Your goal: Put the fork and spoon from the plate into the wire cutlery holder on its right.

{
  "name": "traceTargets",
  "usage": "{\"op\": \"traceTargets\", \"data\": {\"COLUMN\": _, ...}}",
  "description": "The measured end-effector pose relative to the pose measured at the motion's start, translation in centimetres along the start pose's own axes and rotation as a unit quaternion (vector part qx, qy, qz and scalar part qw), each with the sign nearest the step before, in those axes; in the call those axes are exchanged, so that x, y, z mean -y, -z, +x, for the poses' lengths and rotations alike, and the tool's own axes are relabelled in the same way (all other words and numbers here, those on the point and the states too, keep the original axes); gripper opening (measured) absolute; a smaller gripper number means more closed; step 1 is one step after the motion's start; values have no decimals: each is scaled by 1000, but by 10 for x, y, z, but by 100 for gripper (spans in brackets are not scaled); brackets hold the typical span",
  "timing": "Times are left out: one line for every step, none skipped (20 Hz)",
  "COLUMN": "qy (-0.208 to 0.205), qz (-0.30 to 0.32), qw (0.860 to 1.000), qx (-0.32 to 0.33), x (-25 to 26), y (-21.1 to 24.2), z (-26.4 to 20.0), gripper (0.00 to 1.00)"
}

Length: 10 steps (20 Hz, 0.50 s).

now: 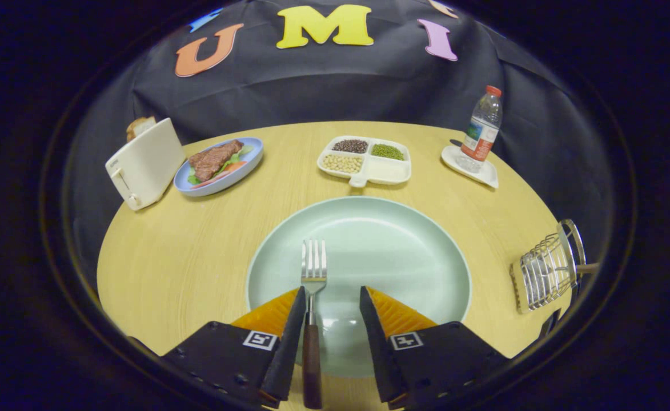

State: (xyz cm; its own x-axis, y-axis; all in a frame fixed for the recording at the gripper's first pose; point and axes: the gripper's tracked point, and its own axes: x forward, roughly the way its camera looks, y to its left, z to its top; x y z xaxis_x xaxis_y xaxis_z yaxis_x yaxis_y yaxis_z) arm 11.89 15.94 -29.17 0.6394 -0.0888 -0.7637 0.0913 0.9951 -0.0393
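A fork (312, 319) with a dark wooden handle lies on the pale green plate (392, 245), tines pointing away from me. My gripper (331, 297) is open and straddles the fork's neck. The fork runs close along the left finger (289, 325), and a wide gap separates it from the right finger (372, 319). The wire cutlery holder (546, 271) stands to the right of the plate near the table's edge, with a wooden handle sticking out of its far side. I cannot tell whether that handle is the spoon's.
Beyond the plate sit a white divided tray of beans (366, 160), a blue plate with meat and salad (219, 165), a white toaster with bread (143, 162), and a water bottle (482, 130) on a white coaster. The round wooden table (175, 257) drops off on all sides.
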Motion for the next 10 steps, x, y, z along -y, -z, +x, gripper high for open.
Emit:
{"op": "traceTargets", "data": {"qy": -2, "qz": -1, "qw": 1000, "qx": -3, "x": 0, "y": 2, "z": 4, "gripper": 50}}
{"op": "traceTargets", "data": {"qy": 1, "qz": 0, "qw": 1000, "qx": -9, "x": 1, "y": 5, "z": 2, "gripper": 44}}
{"op": "traceTargets", "data": {"qy": 0, "qz": 1, "qw": 1000, "qx": -14, "x": 4, "y": 6, "z": -1, "gripper": 37}}
{"op": "traceTargets", "data": {"qy": -1, "qz": 1, "qw": 1000, "qx": -15, "x": 4, "y": 8, "z": -5, "gripper": 33}}
{"op": "traceTargets", "data": {"qy": -3, "qz": 1, "qw": 1000, "qx": -15, "x": 4, "y": 9, "z": -10, "gripper": 32}}
{"op": "traceTargets", "data": {"qy": -5, "qz": 0, "qw": 1000, "qx": -15, "x": 3, "y": 10, "z": -13, "gripper": 32}}
{"op": "traceTargets", "data": {"qy": -8, "qz": -4, "qw": 1000, "qx": -15, "x": 3, "y": 11, "z": -13, "gripper": 33}}
{"op": "traceTargets", "data": {"qy": -8, "qz": -8, "qw": 1000, "qx": -16, "x": 4, "y": 14, "z": -14, "gripper": 33}}
{"op": "traceTargets", "data": {"qy": -7, "qz": -8, "qw": 1000, "qx": -22, "x": 6, "y": 18, "z": -13, "gripper": 33}}
{"op": "traceTargets", "data": {"qy": -6, "qz": -9, "qw": 1000, "qx": -29, "x": 9, "y": 21, "z": -12, "gripper": 33}}
